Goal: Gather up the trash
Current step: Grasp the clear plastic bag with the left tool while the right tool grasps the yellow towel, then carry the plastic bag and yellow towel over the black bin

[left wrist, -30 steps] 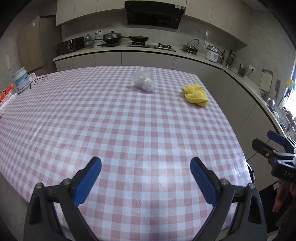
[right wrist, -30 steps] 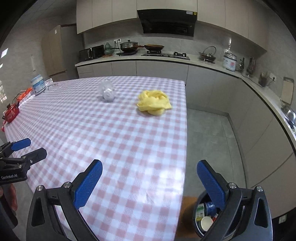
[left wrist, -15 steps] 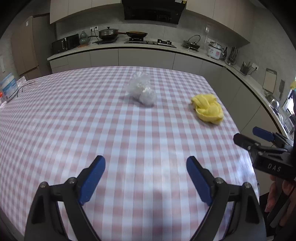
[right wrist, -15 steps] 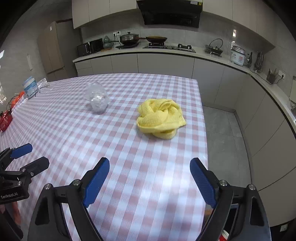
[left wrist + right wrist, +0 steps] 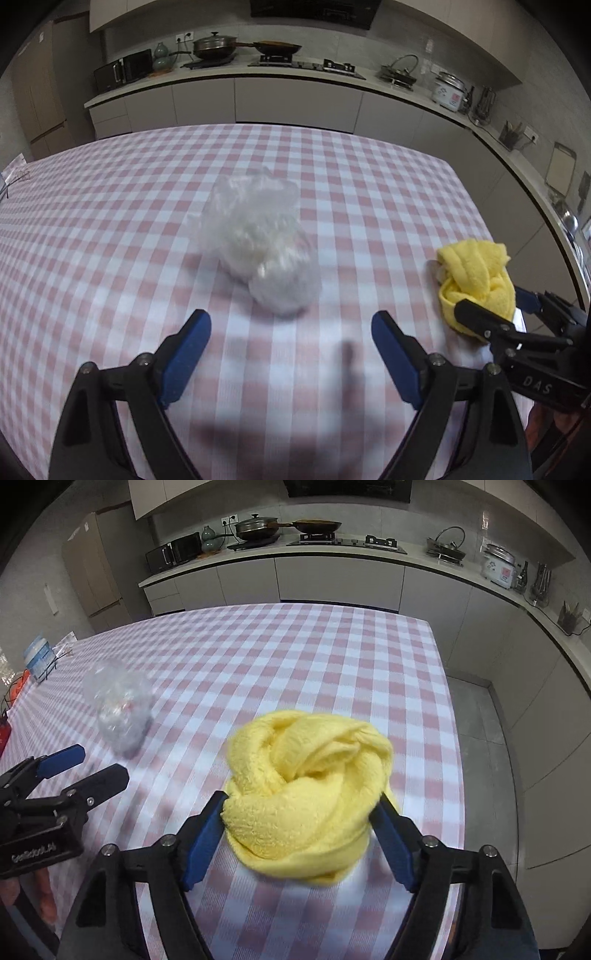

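A crumpled clear plastic bag [image 5: 264,240] with white stuff inside lies on the pink checked table [image 5: 110,229]. My left gripper [image 5: 291,325] is open, its blue pads just short of the bag and either side of it. A bunched yellow cloth [image 5: 308,790] lies near the table's right edge. My right gripper [image 5: 301,808] is open with the cloth between its pads; the pads sit at the cloth's sides. The bag also shows in the right wrist view [image 5: 120,710], and the cloth in the left wrist view [image 5: 474,273].
A kitchen counter [image 5: 295,77] with pots, stove and rice cooker runs behind and along the right. A tub [image 5: 37,657] and wires sit at the table's far left. The floor [image 5: 476,716] lies beyond the table's right edge.
Both grippers have moved forward over the table. The left one has come up to the plastic bag, and the right one has come around the yellow cloth. Both stayed open.
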{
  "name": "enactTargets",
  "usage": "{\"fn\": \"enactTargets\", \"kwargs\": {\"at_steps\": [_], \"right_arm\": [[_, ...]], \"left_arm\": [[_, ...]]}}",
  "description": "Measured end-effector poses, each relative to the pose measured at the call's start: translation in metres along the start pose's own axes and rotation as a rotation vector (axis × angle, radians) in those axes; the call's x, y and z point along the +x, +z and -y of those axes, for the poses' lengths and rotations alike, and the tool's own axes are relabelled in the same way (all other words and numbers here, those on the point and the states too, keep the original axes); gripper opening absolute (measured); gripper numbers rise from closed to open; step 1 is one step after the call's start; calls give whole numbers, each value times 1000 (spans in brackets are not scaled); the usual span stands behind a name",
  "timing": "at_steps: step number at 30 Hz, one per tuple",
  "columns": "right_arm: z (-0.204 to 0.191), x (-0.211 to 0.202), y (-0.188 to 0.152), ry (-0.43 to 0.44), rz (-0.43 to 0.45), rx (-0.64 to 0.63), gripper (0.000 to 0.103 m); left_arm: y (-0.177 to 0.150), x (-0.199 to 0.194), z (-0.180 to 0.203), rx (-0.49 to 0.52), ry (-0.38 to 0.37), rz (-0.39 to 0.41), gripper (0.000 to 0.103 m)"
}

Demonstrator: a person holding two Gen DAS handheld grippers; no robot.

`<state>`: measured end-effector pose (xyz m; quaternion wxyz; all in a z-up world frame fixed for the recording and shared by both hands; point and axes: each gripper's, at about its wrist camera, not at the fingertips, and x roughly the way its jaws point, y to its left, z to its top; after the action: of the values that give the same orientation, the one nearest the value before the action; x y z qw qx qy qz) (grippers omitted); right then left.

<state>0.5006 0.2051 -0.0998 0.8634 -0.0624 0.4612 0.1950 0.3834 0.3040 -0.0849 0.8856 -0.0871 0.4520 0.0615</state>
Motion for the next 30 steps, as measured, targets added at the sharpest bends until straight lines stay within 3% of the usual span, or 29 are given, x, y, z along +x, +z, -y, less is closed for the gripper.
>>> {"fn": "enactTargets", "kwargs": {"at_steps": [8,10,12,14,20,30], "right_arm": [[6,27,29,28,6,-6,71],[6,27,31,37,20,-12,58],[7,24,32,64,28,1,39],[7,20,30,67,40,0,36],[6,3,19,81,61,8,34],[-8,-57,-38,77,96,21,34]], "left_arm": [[17,28,-5,-33,6,-15,82],[17,27,-2,-15,24,4,73],[17,25,-3,-10,12,14,49],[16,21,-5,-26,-23,15,48],[1,-4,-7,-14,-38,47,47],[-56,-60,-4,40,-46,62,47]]}}
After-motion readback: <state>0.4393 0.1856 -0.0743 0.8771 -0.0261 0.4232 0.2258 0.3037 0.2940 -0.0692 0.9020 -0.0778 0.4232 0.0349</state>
